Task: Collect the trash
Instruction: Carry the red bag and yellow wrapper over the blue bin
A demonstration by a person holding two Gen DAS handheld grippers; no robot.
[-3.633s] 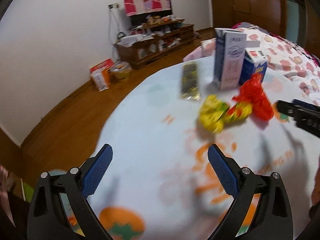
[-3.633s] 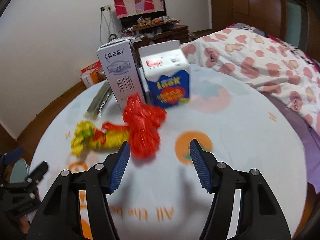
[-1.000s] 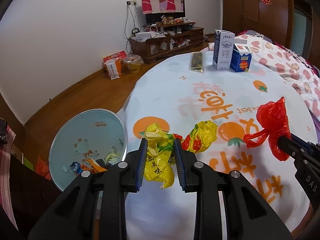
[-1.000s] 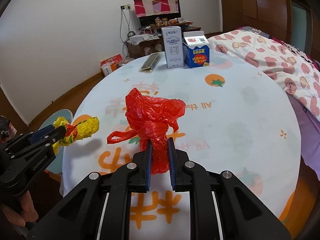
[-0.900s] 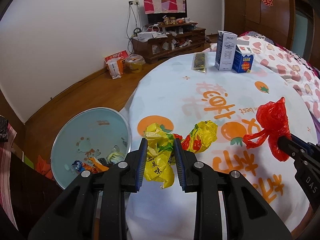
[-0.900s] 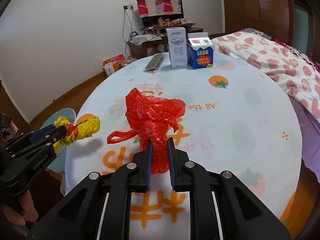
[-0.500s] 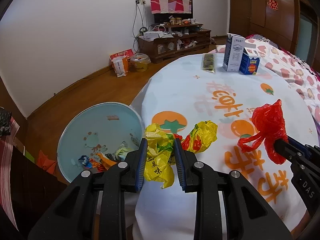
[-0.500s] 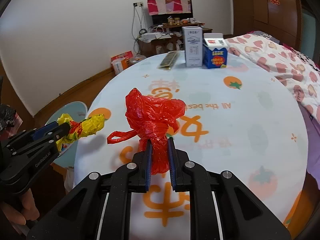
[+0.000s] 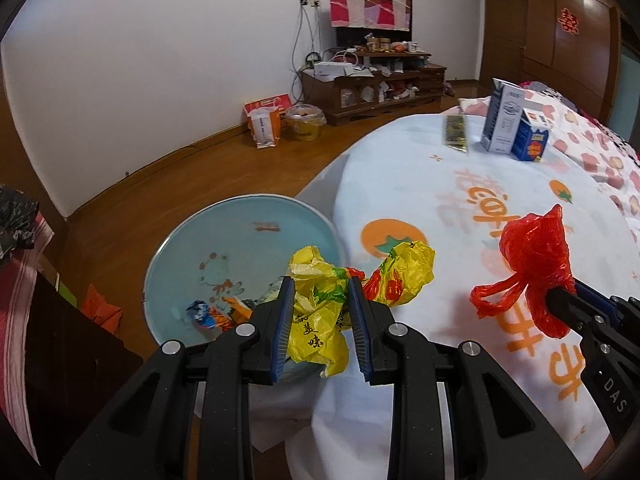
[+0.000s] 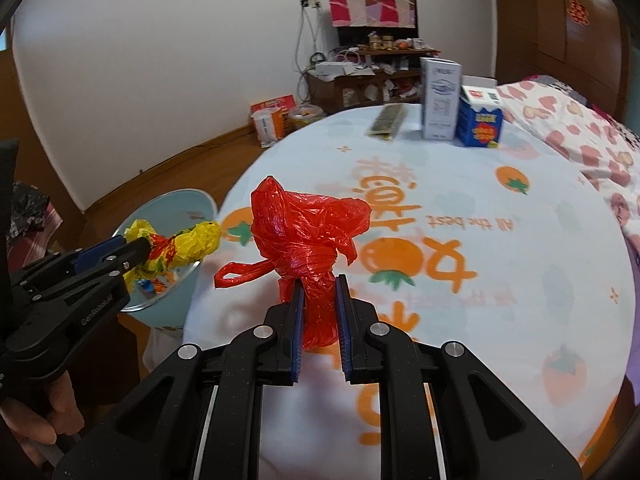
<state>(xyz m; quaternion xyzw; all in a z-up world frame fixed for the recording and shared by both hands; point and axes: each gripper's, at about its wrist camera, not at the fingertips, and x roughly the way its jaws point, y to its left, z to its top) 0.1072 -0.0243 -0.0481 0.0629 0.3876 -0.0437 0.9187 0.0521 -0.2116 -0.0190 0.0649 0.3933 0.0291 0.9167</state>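
While blurred, bin (image 9: 168,264) litter indistinct.

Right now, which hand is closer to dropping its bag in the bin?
Left, I think. The left gripper holds the yellow bag right above the blue bin, already at the table's edge. The right gripper holds the red bag over the table, farther from the bin.

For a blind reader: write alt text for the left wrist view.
The left gripper is shut on a crumpled yellow plastic bag, just over the rim of a pale blue bin holding a few wrappers. At right, the right gripper holds a red plastic bag above the round table.
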